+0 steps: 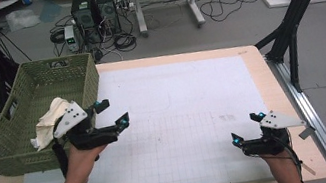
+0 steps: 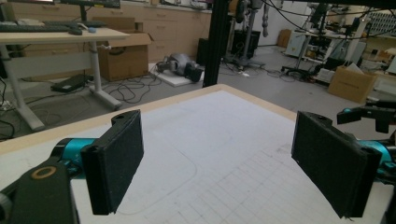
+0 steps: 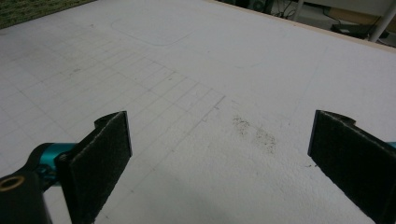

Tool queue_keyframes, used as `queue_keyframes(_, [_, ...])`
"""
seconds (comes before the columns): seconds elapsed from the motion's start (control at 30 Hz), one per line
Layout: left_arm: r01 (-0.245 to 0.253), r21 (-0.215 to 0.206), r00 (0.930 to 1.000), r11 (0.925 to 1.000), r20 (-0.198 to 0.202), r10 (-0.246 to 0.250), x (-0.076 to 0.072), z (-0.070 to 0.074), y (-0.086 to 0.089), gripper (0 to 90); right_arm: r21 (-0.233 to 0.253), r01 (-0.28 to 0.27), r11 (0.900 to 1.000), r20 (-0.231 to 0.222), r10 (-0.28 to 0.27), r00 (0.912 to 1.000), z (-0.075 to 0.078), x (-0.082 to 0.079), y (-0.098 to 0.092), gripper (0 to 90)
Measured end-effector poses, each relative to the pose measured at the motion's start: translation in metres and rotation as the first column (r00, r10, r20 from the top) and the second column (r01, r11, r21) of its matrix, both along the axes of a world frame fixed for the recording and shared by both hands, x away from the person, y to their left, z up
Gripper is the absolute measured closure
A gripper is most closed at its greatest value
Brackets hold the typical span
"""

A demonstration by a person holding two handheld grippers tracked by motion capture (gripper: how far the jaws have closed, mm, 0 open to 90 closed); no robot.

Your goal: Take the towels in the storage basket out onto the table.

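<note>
A green woven basket (image 1: 17,142) stands at the table's left edge with a cream cloth (image 1: 51,118) lying inside it, draped toward the basket's right wall. My left gripper (image 1: 115,112) hovers just right of the basket, open, nothing between its pads (image 2: 116,163). My right gripper (image 1: 247,128) is low over the white mat near the front right corner, open and empty too; its pads (image 3: 100,158) frame bare mat with a small dark smudge (image 3: 254,130). In the left gripper view the other gripper (image 2: 371,114) pokes in at the right edge.
A white gridded mat (image 1: 180,114) covers most of the wooden table (image 1: 263,84). Black frame posts (image 1: 296,7) stand at the back right and back left. Computer towers, cables and cardboard boxes sit on the floor beyond the table.
</note>
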State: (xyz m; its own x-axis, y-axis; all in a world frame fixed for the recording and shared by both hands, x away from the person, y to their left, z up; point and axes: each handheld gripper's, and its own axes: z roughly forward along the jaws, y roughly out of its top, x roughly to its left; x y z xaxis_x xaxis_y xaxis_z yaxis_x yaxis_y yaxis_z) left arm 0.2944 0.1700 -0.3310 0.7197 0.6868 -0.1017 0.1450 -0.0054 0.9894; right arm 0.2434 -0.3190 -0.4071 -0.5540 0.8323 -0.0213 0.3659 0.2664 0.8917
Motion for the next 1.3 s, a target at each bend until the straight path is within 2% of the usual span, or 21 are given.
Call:
queue_keyframes(0.2, [-0.035, 0.001, 0.9994, 0.9994, 0.005, 0.035, 0.006, 0.01, 0.022, 17.3, -0.004, -0.004, 1.0, -0.001, 0.004, 1.0, 0.0, 0.0, 0.001, 5.2])
queue_keyframes(0.37, [-0.082, 0.019, 0.9966, 0.9964, 0.002, 0.082, 0.012, 0.013, 0.043, 17.4, -0.007, 0.0, 1.0, 0.003, 0.0, 1.0, 0.0, 0.001, 0.0, 5.2])
queue_keyframes(0.57, [-0.134, 0.032, 0.9908, 0.9905, -0.02, 0.134, 0.027, 0.014, 0.068, 18.3, -0.01, -0.005, 1.0, 0.0, 0.005, 1.0, -0.001, 0.001, 0.002, 5.2])
queue_keyframes(0.83, [-0.198, 0.045, 0.9797, 0.9792, -0.024, 0.199, 0.042, 0.02, 0.098, 18.4, -0.014, -0.004, 1.0, -0.002, 0.004, 1.0, -0.002, 0.002, 0.002, 5.2])
queue_keyframes(0.93, [-0.23, 0.044, 0.9719, 0.9723, -0.042, 0.232, 0.049, 0.018, 0.11, 18.6, -0.004, -0.002, 1.0, -0.004, 0.002, 1.0, -0.001, 0.002, 0.002, 5.2])
queue_keyframes(1.03, [-0.266, 0.06, 0.9605, 0.9621, -0.068, 0.27, 0.056, 0.014, 0.122, 18.7, -0.008, 0.002, 1.0, -0.004, -0.002, 1.0, -0.001, 0.001, 0.0, 5.2])
queue_keyframes(1.1, [-0.286, 0.077, 0.9518, 0.9551, -0.092, 0.293, 0.061, 0.01, 0.131, 18.9, -0.012, 0.005, 1.0, -0.004, -0.005, 1.0, -0.002, 0.001, 0.0, 5.2])
queue_keyframes(1.23, [-0.322, 0.126, 0.9296, 0.9384, -0.146, 0.338, 0.072, 0.0, 0.145, 19.3, -0.021, 0.002, 1.0, -0.007, -0.002, 1.0, -0.003, 0.003, 0.001, 5.3])
queue_keyframes(1.3, [-0.329, 0.148, 0.9219, 0.9328, -0.164, 0.351, 0.078, -0.004, 0.149, 20.6, -0.028, -0.004, 1.0, -0.015, 0.003, 0.9999, -0.004, 0.003, 0.003, 5.3])
